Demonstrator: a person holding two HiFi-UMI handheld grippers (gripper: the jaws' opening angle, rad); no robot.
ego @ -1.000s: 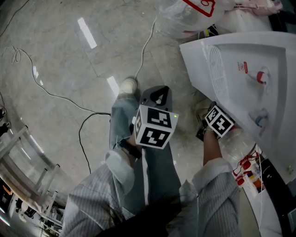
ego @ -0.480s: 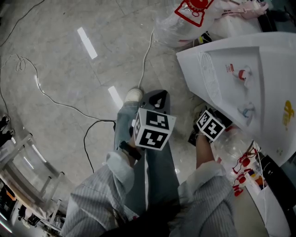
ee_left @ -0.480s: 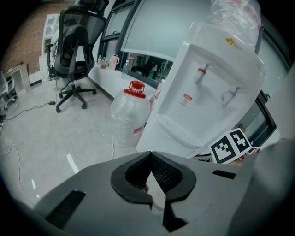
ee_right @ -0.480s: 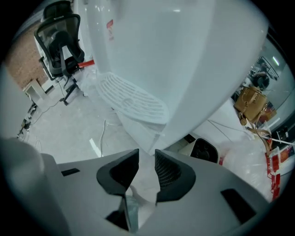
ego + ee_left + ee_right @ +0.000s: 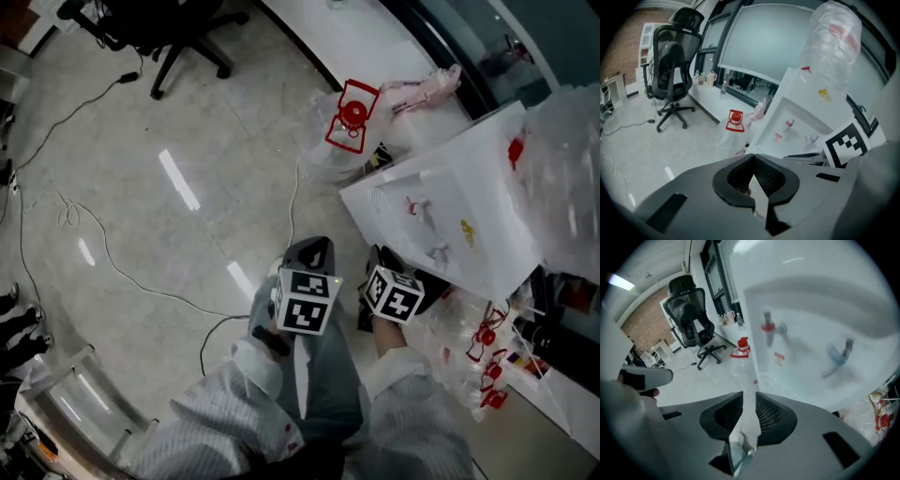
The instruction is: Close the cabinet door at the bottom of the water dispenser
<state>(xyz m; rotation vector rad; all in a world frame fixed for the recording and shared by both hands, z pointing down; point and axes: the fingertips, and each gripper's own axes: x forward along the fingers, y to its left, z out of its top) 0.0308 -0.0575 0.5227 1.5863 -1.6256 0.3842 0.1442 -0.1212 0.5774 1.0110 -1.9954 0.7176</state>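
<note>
Pale polished floor lies wide open across the left of the head view. Thin cables trail over it, and an office chair stands at the far edge. Room tightens on the right, where the white water dispenser stands just beside the person's right arm. An empty jug with a red cap lies beyond it, and clear plastic clutter crowds its far side.

The dispenser stands upright, its long axis vertical, with its tap side facing the open floor and a clear bottle on top. The cabinet door at its foot is hidden under the right gripper's marker cube, so I cannot tell how it stands. The taps are smeared in the right gripper view.

The left gripper has its jaw tips touching, with nothing held. The right gripper has just been closing its jaws; a thin slit remains, showing only floor.
</note>
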